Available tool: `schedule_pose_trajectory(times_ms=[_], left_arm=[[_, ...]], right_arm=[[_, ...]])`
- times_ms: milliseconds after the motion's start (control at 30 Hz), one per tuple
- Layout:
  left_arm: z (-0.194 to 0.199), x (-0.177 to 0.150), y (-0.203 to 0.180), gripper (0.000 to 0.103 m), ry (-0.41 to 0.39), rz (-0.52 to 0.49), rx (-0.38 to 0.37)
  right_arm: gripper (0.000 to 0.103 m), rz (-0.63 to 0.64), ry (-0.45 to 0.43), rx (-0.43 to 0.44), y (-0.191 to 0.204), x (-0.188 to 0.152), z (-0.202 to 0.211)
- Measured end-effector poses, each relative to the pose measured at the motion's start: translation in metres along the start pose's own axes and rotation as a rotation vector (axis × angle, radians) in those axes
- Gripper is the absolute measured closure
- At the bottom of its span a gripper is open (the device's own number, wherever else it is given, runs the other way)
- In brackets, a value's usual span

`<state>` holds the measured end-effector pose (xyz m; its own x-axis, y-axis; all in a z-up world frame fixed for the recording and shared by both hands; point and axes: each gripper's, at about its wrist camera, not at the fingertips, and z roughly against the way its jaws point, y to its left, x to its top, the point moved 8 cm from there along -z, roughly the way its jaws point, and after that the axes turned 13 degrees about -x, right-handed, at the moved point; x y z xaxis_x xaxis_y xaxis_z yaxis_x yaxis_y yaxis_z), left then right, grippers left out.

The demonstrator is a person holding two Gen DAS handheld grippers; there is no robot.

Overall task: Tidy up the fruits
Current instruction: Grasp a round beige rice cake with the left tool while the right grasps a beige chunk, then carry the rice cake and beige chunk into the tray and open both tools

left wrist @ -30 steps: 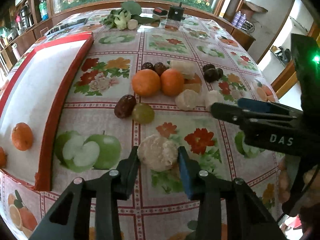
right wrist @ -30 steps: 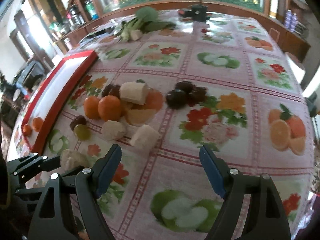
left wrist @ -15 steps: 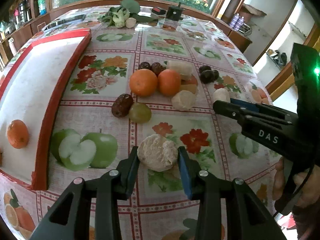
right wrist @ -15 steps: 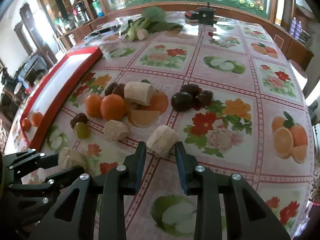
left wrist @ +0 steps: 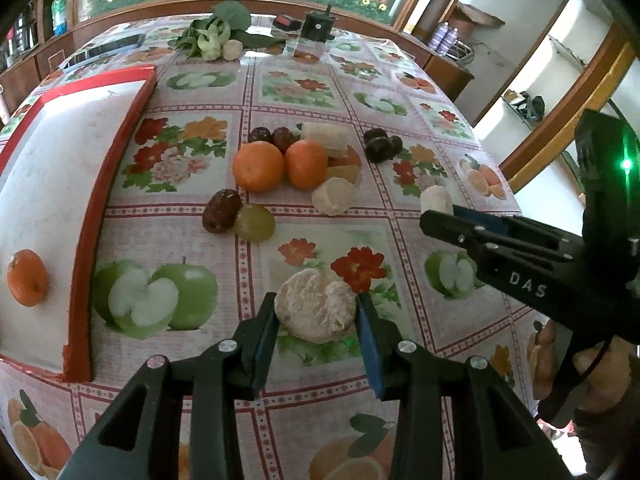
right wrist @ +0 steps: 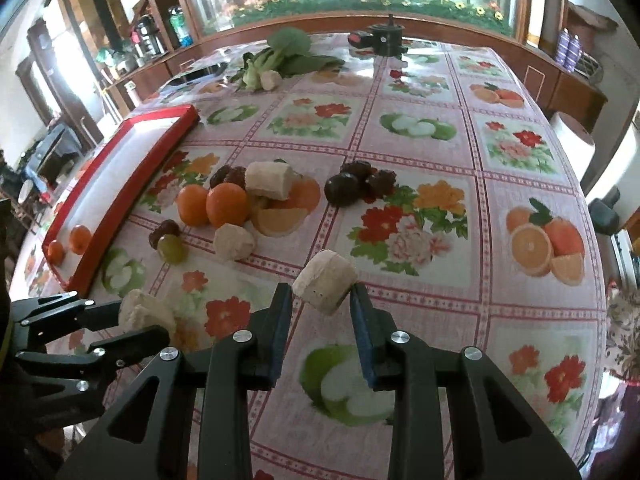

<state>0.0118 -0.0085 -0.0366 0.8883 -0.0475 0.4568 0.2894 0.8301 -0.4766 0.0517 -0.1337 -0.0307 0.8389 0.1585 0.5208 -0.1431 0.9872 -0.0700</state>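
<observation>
My left gripper (left wrist: 316, 316) is shut on a pale peeled fruit chunk (left wrist: 314, 306), held above the flowered tablecloth. My right gripper (right wrist: 320, 300) is shut on a whitish banana piece (right wrist: 325, 281), lifted off the cloth; it also shows in the left wrist view (left wrist: 435, 199). On the table lie two oranges (left wrist: 258, 166), a red date (left wrist: 221, 211), a green grape (left wrist: 255, 222), another pale chunk (left wrist: 334, 196), a banana piece (left wrist: 326, 136) and dark fruits (left wrist: 380, 145). A red-rimmed white tray (left wrist: 90, 216) at the left holds an orange (left wrist: 27, 283).
Leafy greens (left wrist: 218, 34) and a black device (left wrist: 318, 26) sit at the table's far end. A wooden counter with jars runs along the left wall (right wrist: 132, 60). The table's right edge drops off beside the right gripper (right wrist: 600, 280).
My right gripper closed on the banana piece and lifted it off the cloth. My left gripper stayed shut on its chunk and rose slightly.
</observation>
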Motion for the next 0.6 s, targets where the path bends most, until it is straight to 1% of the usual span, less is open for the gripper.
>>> schedule_pose_trajectory(times_ms=[233,600], left_arm=[[0.016,0.003,0.013,0.062,-0.022,0.014,-0.011],[0.055,0.014,0.045,0.062,-0.094,0.036,0.014]], right_arm=[[0.074,0.015,-0.007,-0.003,0.02,0.008,0.004],[0.074,0.099,-0.049,0.055,0.085,0.038,0.015]])
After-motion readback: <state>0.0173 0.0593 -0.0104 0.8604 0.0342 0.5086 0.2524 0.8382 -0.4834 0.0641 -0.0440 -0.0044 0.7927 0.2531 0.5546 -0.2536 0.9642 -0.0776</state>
